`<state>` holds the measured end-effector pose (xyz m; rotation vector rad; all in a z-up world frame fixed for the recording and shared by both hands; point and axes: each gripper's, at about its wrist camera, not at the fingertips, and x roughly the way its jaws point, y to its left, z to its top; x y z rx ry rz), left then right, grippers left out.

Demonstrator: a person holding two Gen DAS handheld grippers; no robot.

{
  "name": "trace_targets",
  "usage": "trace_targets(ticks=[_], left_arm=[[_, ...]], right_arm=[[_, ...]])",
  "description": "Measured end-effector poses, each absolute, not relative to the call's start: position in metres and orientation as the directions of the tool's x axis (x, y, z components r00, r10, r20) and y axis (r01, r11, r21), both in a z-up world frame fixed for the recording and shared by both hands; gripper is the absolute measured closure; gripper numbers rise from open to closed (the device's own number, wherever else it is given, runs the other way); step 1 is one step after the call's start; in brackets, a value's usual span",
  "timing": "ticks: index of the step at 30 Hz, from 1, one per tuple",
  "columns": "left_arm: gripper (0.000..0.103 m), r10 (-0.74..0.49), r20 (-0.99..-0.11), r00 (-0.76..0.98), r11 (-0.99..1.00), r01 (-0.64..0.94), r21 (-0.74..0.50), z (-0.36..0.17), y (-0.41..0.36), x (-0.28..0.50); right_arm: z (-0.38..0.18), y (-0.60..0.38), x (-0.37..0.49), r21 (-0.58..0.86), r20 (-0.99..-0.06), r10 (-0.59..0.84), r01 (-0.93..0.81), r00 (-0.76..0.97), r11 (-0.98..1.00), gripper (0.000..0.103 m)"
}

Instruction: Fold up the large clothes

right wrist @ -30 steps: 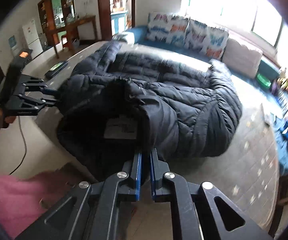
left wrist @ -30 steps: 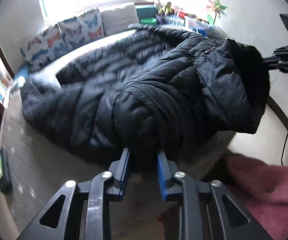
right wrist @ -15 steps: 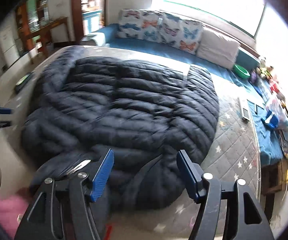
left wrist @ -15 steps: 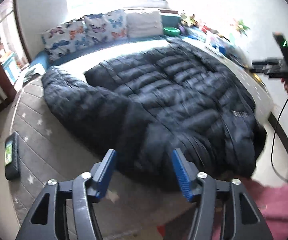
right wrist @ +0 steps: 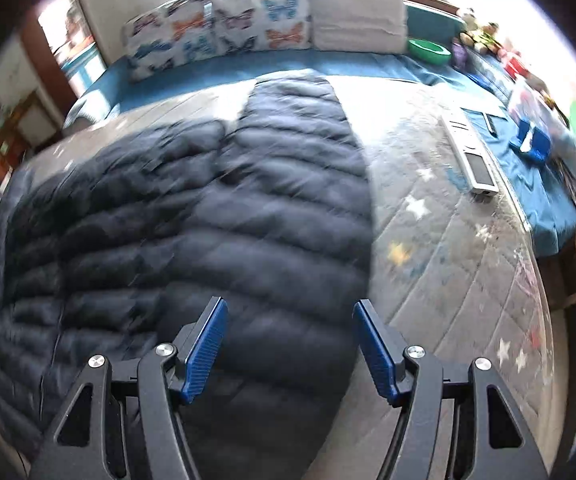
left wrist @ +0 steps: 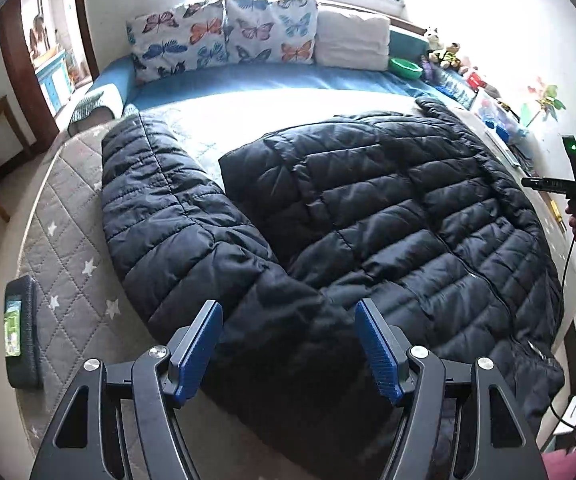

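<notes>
Grey quilted mattress (left wrist: 63,240), printed with stars, fills the scene, and your black puffer jacket (left wrist: 368,220) now lies spread across it rather than bunched and lifted as it was a second ago. One sleeve (left wrist: 159,208) angles out to the far left. Your left gripper (left wrist: 288,344) is opening above the near hem with nothing between its blue pads; your right gripper (right wrist: 290,348) has let go too and hangs empty. Judged from this, the garment is flattened and ready for its first fold.
</notes>
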<state>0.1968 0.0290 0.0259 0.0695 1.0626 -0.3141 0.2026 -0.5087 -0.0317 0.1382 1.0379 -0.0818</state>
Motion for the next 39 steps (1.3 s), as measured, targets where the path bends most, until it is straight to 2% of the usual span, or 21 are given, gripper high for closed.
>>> trace_targets(ticks=[9,17,22,24,25,26,28,34,39], left_arm=[[0.03,-0.203,-0.884,0.422,0.967,0.231,-0.111,0.008,0.025,0.231],[0.03,-0.197,-0.877,0.437,0.969,0.222,-0.107,0.02,0.012,0.248],[0.026,-0.192,-0.875,0.444,0.968,0.234,-0.094,0.024,0.001,0.259],[0.026,-0.192,-0.877,0.44,0.967,0.236,-0.093,0.023,-0.002,0.263],[0.026,-0.189,-0.879,0.438,0.968,0.235,-0.091,0.022,-0.004,0.267],[0.026,-0.184,-0.88,0.437,0.969,0.233,-0.087,0.021,-0.006,0.27],[0.026,-0.183,-0.88,0.438,0.968,0.234,-0.085,0.021,-0.01,0.276],[0.026,-0.206,-0.862,0.462,0.963,0.254,-0.094,0.025,-0.023,0.286],[0.026,-0.233,-0.858,0.458,0.959,0.254,-0.125,0.024,-0.024,0.292]], right_arm=[[-0.062,-0.537,0.256,0.204,-0.858,0.081,0.193,0.508,0.96,0.032],[-0.069,-0.541,0.272,0.151,-0.848,0.013,0.218,0.529,0.964,0.029],[-0.072,-0.551,0.282,0.184,-0.831,0.027,0.229,0.556,0.956,0.023],[-0.071,-0.548,0.285,0.177,-0.828,0.029,0.212,0.56,0.961,0.024],[-0.07,-0.545,0.286,0.181,-0.824,0.043,0.191,0.565,0.965,0.042],[-0.068,-0.543,0.287,0.182,-0.824,0.052,0.177,0.564,0.967,0.073],[-0.062,-0.541,0.284,0.139,-0.832,0.001,0.207,0.554,0.968,0.09],[-0.004,-0.547,0.225,0.041,-0.759,-0.135,0.254,0.637,0.966,0.095],[0.042,-0.569,0.136,-0.102,-0.681,-0.352,0.392,0.642,0.914,0.096]])
